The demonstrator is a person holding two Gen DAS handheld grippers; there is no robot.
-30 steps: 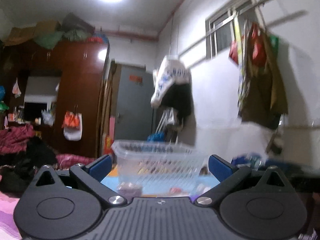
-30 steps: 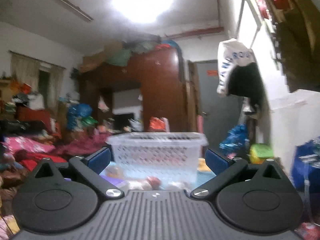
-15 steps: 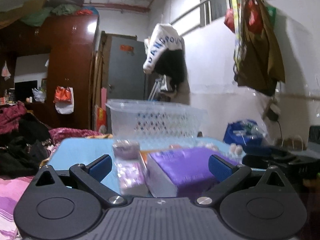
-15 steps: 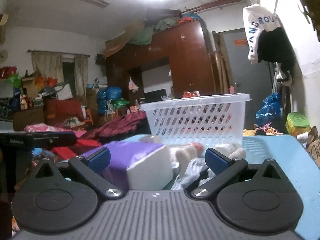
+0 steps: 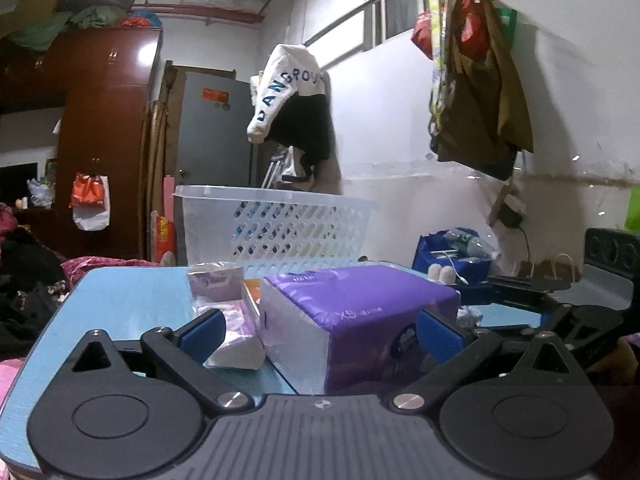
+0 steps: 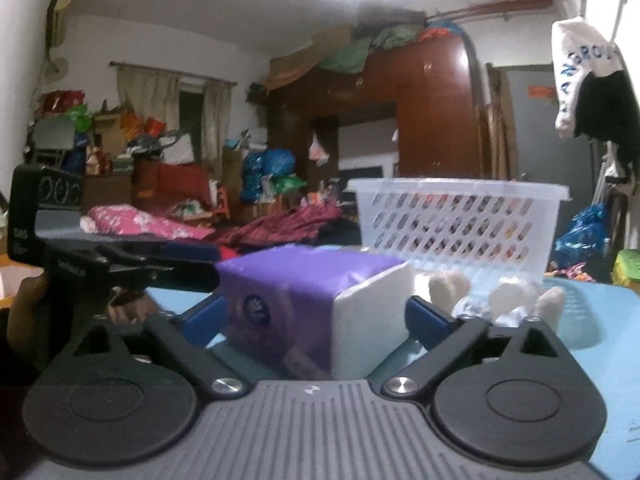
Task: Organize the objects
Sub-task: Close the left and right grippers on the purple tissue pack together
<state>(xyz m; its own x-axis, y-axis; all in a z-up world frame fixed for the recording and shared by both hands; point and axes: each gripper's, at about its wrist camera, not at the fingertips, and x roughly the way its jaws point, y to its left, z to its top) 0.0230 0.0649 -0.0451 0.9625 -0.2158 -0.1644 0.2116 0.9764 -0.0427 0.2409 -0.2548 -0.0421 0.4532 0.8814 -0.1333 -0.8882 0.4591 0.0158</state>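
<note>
A purple and white plastic-wrapped pack of tissues (image 5: 352, 320) lies flat on the light blue worktop (image 5: 120, 304), in front of a white perforated plastic basket (image 5: 280, 228) that stands further back on the same surface; the pack sits between both sets of jaws at once, each tool coming at it from its own side.

In the left wrist view the left gripper (image 5: 320, 336) is spread wide, its blue pads flanking the pack; the right pad stands just beside the pack's purple end, the left pad lies apart from it, with a small lilac and white packet (image 5: 236, 332) by that pad; nothing is clamped, so these jaws stand released.

In the right wrist view the right gripper (image 6: 316, 316) has the same pack (image 6: 312, 300) between its blue pads, and its jaws are closing; the left pad is at the purple face, the right pad near the white end, though whether either yet presses cannot be told.

A pale plush toy (image 6: 496, 300) lies on the worktop just right of the pack, before the basket (image 6: 456, 220); the other tool (image 6: 80, 240) shows at the left edge.
</note>
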